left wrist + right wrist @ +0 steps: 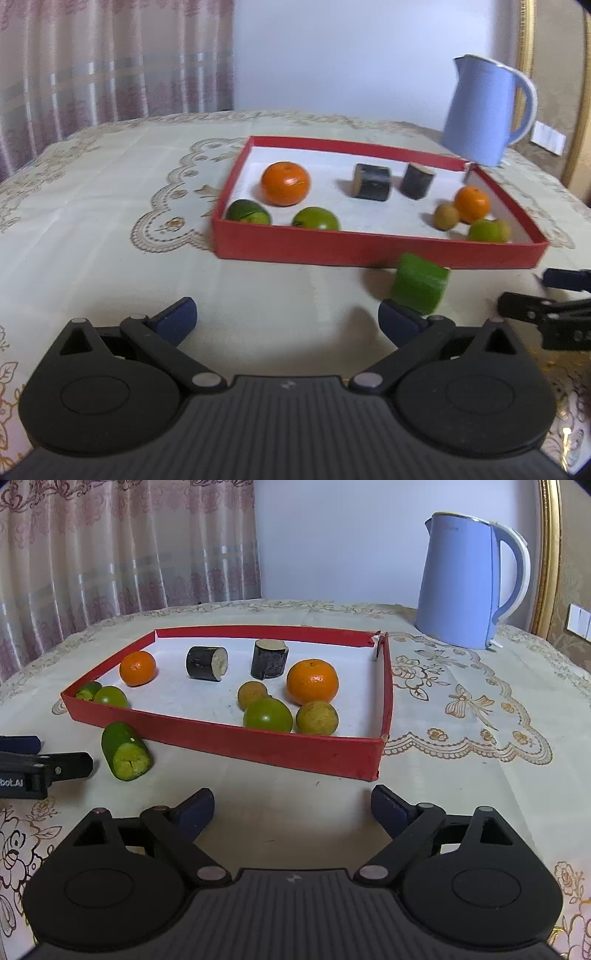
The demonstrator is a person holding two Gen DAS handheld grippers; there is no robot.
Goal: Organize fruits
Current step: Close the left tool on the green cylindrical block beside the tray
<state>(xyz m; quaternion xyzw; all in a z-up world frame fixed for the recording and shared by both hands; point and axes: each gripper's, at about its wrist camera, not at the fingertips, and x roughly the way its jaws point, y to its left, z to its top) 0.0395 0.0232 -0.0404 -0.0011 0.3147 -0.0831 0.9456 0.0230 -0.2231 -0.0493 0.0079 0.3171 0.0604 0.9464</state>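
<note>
Cream embroidered cloth covers the table (pixel 461 775), its edges cut off by both frames. A blue kettle (pixel 469 583) stands upper right, blurred in the left view. The red tray (pixel 258 744) at centre holds oranges (pixel 312 681), green fruits (pixel 267 714) and dark stubs (pixel 207 663); two fruits at its left corner are half hidden by the wall. A green chunk (pixel 127 751) lies outside, against the tray's near wall. Left fingers (pixel 286 321) and right fingers (pixel 293 808) both gape wide, nothing between them.
</note>
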